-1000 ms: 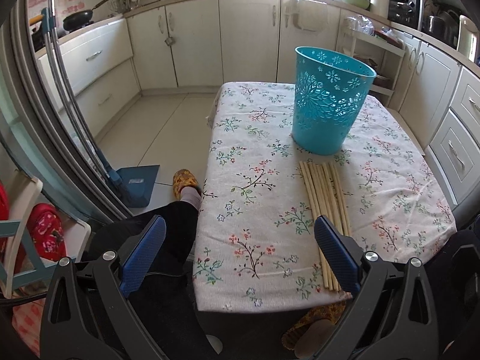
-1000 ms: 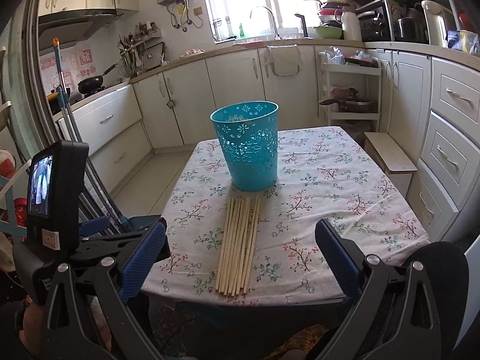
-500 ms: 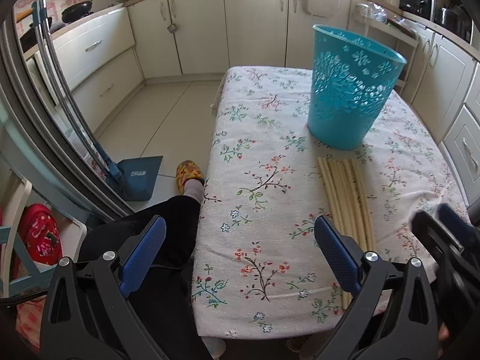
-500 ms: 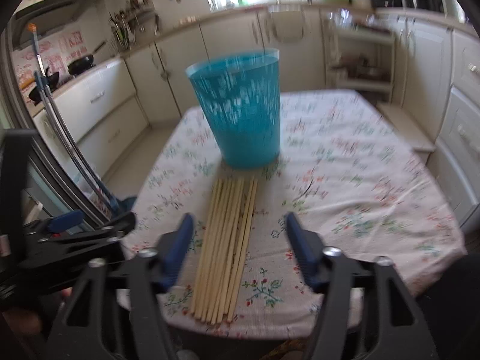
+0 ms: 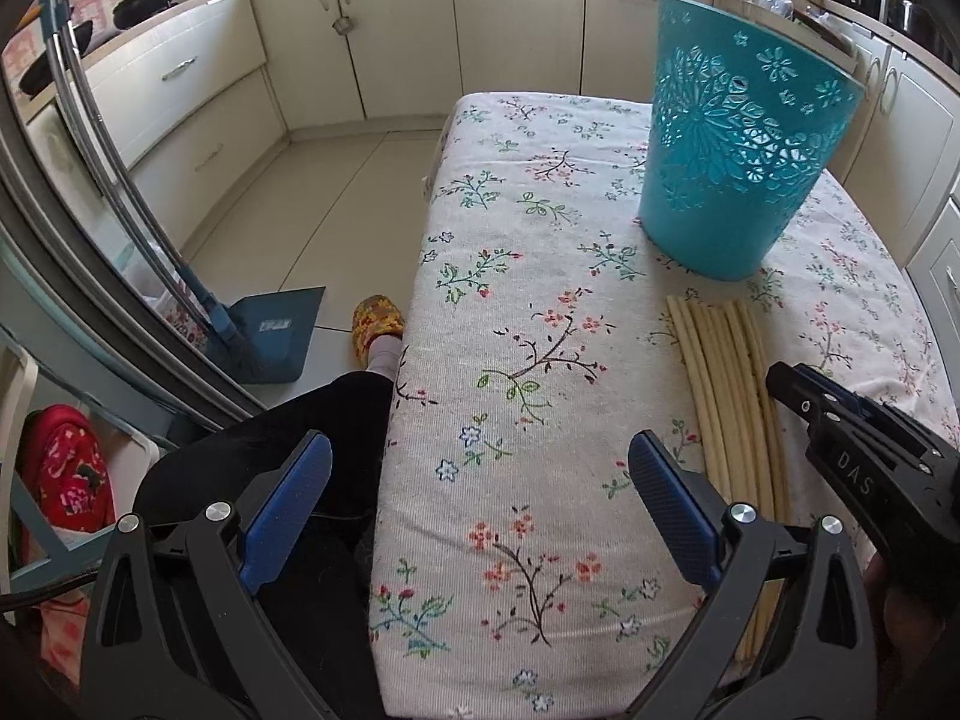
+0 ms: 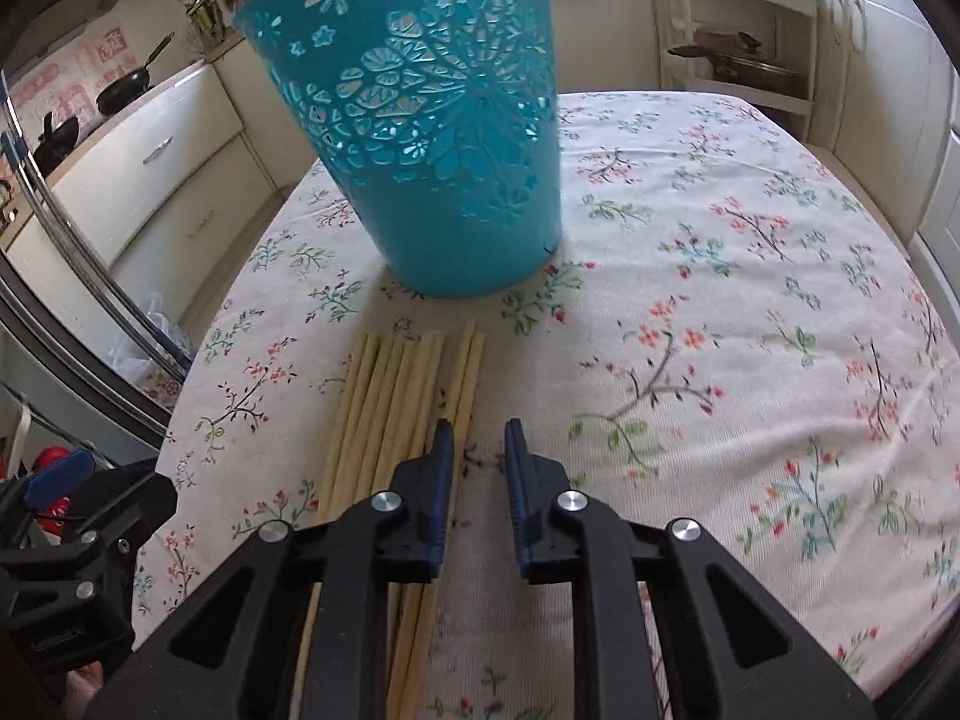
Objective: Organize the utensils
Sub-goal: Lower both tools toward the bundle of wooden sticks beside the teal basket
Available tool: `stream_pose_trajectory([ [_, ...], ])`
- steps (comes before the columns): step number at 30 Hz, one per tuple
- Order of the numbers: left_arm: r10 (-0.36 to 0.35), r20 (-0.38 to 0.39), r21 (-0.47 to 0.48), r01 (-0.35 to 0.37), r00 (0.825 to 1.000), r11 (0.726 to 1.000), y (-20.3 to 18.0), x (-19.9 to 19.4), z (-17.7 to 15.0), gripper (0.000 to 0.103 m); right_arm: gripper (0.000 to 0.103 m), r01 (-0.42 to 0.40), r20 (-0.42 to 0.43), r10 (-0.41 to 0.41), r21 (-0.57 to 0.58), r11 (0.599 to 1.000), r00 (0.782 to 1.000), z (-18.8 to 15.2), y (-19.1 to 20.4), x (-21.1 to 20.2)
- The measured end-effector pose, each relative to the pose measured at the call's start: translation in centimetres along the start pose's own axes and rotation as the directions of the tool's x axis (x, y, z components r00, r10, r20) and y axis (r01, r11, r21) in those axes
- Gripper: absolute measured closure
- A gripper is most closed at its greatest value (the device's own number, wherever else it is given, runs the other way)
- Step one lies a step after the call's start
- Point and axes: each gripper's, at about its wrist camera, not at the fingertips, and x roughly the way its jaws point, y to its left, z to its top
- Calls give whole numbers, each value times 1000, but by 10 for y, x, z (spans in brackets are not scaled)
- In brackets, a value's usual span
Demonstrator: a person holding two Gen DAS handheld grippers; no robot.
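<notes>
Several pale wooden chopsticks lie side by side on the floral tablecloth, pointing at a teal perforated basket that stands upright behind them. The chopsticks and basket also show in the left wrist view. My right gripper hovers low over the right edge of the bundle, its jaws narrowed to a small gap with nothing between them; it shows in the left wrist view. My left gripper is wide open and empty at the table's near left edge.
The table carries a floral cloth. White kitchen cabinets surround it. A blue dustpan and a slippered foot are on the floor to the left. A shelf rack stands behind the table.
My right gripper has moved forward and down over the chopsticks and its jaws have narrowed from wide open. My left gripper has tilted down a little and stays open.
</notes>
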Motion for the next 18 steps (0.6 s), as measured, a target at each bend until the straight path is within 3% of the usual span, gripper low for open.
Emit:
stream_pose_trajectory([
  [6, -5, -27, 8, 6, 1000, 1000, -9, 16, 8, 8, 87, 14, -8, -14, -67, 998, 1000, 2, 4, 3],
  [8, -14, -31, 21, 15, 999, 1000, -15, 20, 11, 8, 95, 28, -26, -31, -110, 994, 999, 6, 2, 5],
  [12, -24, -35, 57, 26, 999, 998, -34, 32, 17, 8, 96, 22, -56, -30, -139, 990, 998, 9, -9, 2],
  [18, -37, -66, 73, 42, 997, 996, -57, 51, 24, 8, 97, -17, -44, 14, -75, 997, 999, 4, -25, -3],
])
